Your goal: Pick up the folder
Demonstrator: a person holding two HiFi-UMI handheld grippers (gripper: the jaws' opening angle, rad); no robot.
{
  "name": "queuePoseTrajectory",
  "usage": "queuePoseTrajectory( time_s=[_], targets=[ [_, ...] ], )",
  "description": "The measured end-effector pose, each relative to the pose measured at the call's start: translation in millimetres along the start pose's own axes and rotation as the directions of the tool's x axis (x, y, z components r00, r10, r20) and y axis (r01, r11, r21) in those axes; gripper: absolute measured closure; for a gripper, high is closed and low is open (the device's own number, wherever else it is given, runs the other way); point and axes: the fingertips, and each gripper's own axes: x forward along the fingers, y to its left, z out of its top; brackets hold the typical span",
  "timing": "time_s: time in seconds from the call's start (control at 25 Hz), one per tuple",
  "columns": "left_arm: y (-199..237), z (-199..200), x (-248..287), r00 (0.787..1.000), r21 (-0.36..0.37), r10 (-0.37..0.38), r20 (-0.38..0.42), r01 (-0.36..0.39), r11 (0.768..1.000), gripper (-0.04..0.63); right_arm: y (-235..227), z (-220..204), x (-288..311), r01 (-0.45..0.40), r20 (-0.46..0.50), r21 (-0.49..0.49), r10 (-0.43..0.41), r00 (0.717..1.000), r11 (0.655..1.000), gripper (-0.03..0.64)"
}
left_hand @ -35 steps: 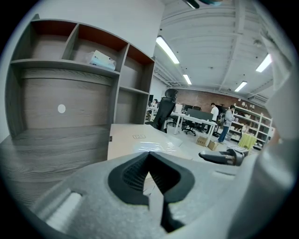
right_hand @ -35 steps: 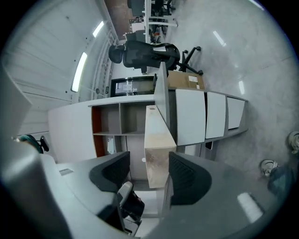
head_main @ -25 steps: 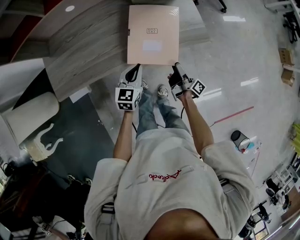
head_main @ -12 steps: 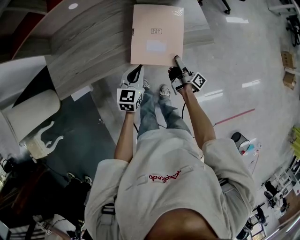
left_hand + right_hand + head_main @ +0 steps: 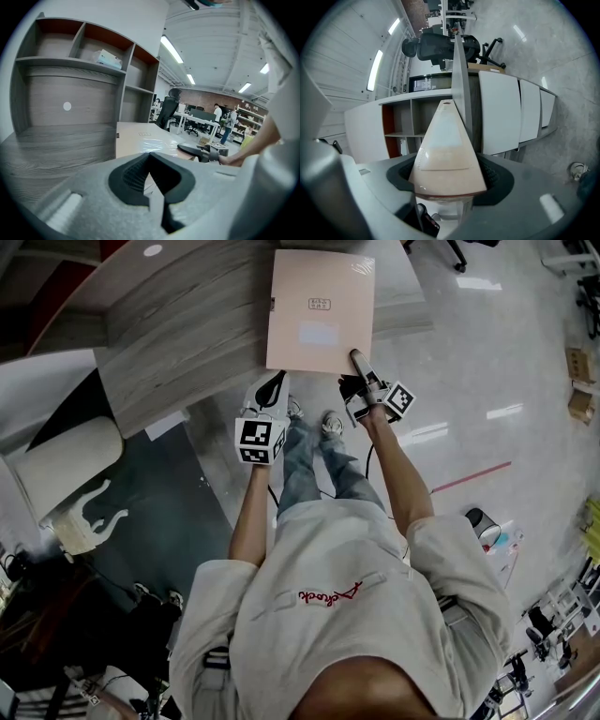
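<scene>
Reaching forward since the earlier head views, the right tongs (image 5: pixel 356 358) are now sitting at the near right corner of the flat, pale pink rectangular card folder (image 5: pixel 319 310), whereas before they were hanging short of its near edge. Their jaws have just been closing a little. The right gripper view is showing the folder's corner lying between them, but the pads are standing clear of it on both sides, so these tongs are released and not yet grasping. The left tongs (image 5: pixel 274 381) are hanging just off the folder's near left corner without touching it, and the left gripper view is showing their jaws clenched together on nothing.

The folder is lying flat on the grey wood-grain tabletop (image 5: pixel 178 334), and its near edge seems to be jutting past the tabletop's rim, which is giving the right tongs room above and below the corner.

The step in hand is looking like the grasp itself, with the approach done and the pinch only starting. The next move is probably calling for the right jaws to finish closing until both pads are pressing on the card, and only then for a lift. A wide, thin sheet held by one corner is likely to sag or swing, so the lift is wanting a slow, level start
</scene>
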Motion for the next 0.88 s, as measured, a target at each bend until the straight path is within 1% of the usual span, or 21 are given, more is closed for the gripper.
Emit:
queuePoseTrajectory(
  time_s=[0.2, 0.4, 0.48, 0.68, 0.88],
  targets=[
    [0, 3, 2, 1.0, 0.004, -0.001, -0.002, 0.001, 1.0, 0.597, 6, -4, 0, 0.0, -0.004, -0.011, 0.0, 1.0, 1.0, 0.313],
    [0, 11, 4, 1.0, 0.01, -0.002, 0.011, 0.002, 1.0, 0.597, 16, -8, -5, 0.009, -0.025, -0.07, -0.011, 1.0, 0.998, 0.319],
    [0, 12, 3, 1.0, 0.014, -0.002, 0.016, 0.002, 1.0, 0.597, 17, -10, -7, 0.008, -0.033, -0.076, -0.011, 0.999, 0.997, 0.321],
    [-3, 18, -1, 0.999, 0.021, 0.004, 0.032, -0.004, 1.0, 0.597, 29, -11, -14, -0.017, -0.031, -0.073, 0.015, 0.999, 0.997, 0.321],
    [-8, 30, -6, 0.998, 0.035, 0.008, 0.058, -0.01, 0.999, 0.597, 45, -11, -13, -0.032, -0.05, -0.104, 0.026, 0.998, 0.994, 0.321]
  ],
)
